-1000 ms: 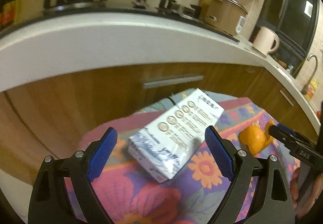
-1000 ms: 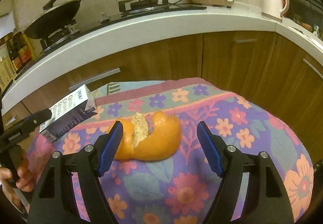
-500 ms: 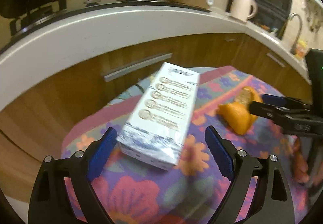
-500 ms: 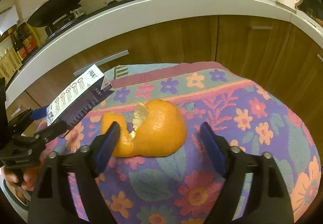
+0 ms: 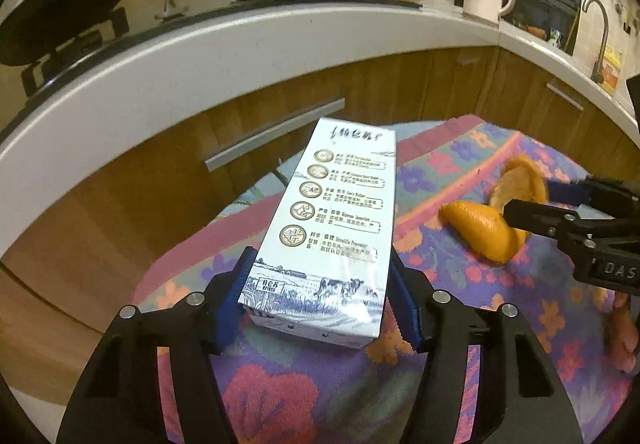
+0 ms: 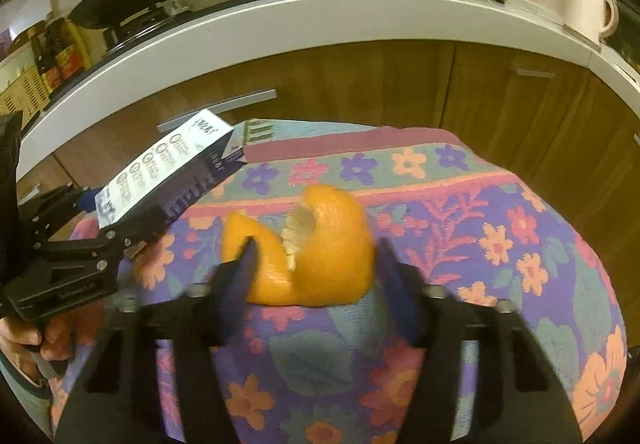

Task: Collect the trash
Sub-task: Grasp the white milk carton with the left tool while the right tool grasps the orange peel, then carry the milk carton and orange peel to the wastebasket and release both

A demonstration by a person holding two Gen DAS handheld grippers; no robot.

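Within the last second both sets of jaws have narrowed: the left gripper (image 5: 320,294) now clamps the milk carton's (image 5: 334,224) near end, while the right gripper (image 6: 312,276) pinches the orange peel (image 6: 320,244). Both trash pieces seem ready to lift off the floral-cloth table (image 6: 500,244), kitchen counter (image 5: 200,56) beyond.

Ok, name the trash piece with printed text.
The milk carton, white with blue print, between the left hand-held gripper pads. The orange peel is plain.
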